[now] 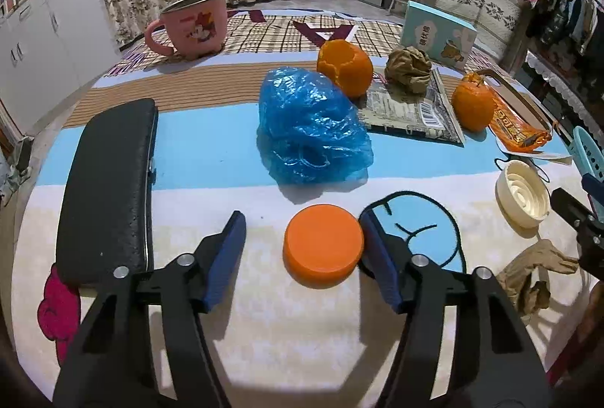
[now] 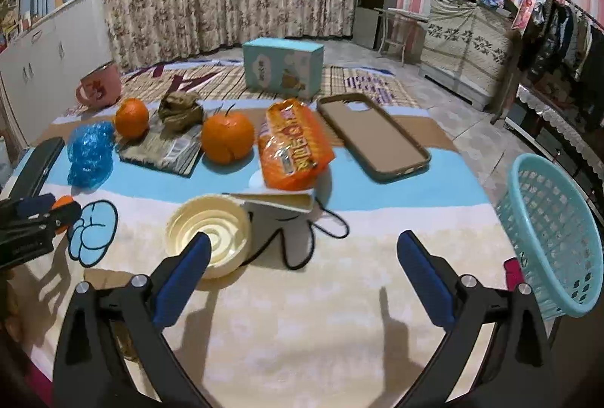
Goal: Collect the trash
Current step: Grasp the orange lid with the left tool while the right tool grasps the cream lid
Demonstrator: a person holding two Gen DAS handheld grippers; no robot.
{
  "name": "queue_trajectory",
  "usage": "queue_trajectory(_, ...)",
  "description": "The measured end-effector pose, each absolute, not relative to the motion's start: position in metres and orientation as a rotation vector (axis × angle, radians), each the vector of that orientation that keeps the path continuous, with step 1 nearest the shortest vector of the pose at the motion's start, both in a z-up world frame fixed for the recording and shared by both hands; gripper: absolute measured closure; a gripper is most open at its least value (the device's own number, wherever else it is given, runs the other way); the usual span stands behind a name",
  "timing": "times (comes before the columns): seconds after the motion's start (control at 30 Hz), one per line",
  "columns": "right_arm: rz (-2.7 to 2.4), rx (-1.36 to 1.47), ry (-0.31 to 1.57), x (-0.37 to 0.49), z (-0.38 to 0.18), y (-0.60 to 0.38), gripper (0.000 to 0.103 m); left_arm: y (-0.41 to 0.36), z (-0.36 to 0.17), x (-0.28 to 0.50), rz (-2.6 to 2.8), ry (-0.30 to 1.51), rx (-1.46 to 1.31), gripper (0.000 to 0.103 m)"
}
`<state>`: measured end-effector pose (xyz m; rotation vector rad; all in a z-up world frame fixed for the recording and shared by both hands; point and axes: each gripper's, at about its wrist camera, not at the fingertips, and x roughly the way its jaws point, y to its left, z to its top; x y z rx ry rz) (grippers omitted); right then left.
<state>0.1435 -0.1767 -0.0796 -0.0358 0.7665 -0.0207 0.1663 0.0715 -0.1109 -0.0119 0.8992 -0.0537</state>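
My left gripper (image 1: 302, 230) is open, its jaws either side of an orange lid (image 1: 323, 245) lying flat on the cloth; the right finger touches its edge. Behind it lies a crumpled blue plastic bag (image 1: 311, 127), an orange peel shell (image 1: 345, 66), a crumpled brown paper ball (image 1: 407, 68) and a whole orange (image 1: 473, 104). My right gripper (image 2: 304, 249) is open and empty above the cloth. Its left finger overlaps a cream lid (image 2: 207, 230). An orange snack wrapper (image 2: 294, 143) lies beyond. A teal basket (image 2: 555, 238) stands at the right edge.
A black case (image 1: 109, 189) lies left of my left gripper. A pink mug (image 1: 192, 25), a teal box (image 2: 283, 68), a magazine (image 1: 415, 110), a phone case (image 2: 373, 136) and a brown crumpled scrap (image 1: 528, 272) are also on the table.
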Motion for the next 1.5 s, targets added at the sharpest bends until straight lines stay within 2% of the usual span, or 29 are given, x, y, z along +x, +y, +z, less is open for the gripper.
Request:
queue_trajectory(0.07,-0.018,-0.015,0.770,0.145,-0.079,-0.178,0.007,0.069,-0.110,0.167,-0.059,0.898,-0.004,0.052)
queue_trajectory(0.13,-0.015,-0.003,0.776,0.148,-0.079,-0.178,0.015,0.066,-0.110,0.168,-0.065,0.896,0.005,0.061)
queue_trajectory(0.2,-0.003,0.010,0.796,0.153,-0.082,-0.178,0.025,0.064,-0.109,0.168,-0.066,0.895,0.011,0.064)
queue_trajectory(0.33,0.014,0.026,0.829,0.161,-0.087,-0.177,0.045,0.063,-0.108,0.167,-0.057,0.894,0.008,0.064)
queue_trajectory(0.67,0.059,0.056,0.905,0.175,-0.095,-0.176,0.059,0.067,-0.107,0.170,-0.043,0.889,-0.022,0.064)
queue_trajectory(0.93,0.123,0.024,0.919,0.175,-0.097,-0.163,0.091,0.070,-0.104,0.167,-0.031,0.876,-0.035,0.064)
queue_trajectory(1.5,0.167,0.040,0.859,0.162,-0.086,-0.167,0.095,0.064,-0.082,0.154,-0.016,0.821,0.002,0.064)
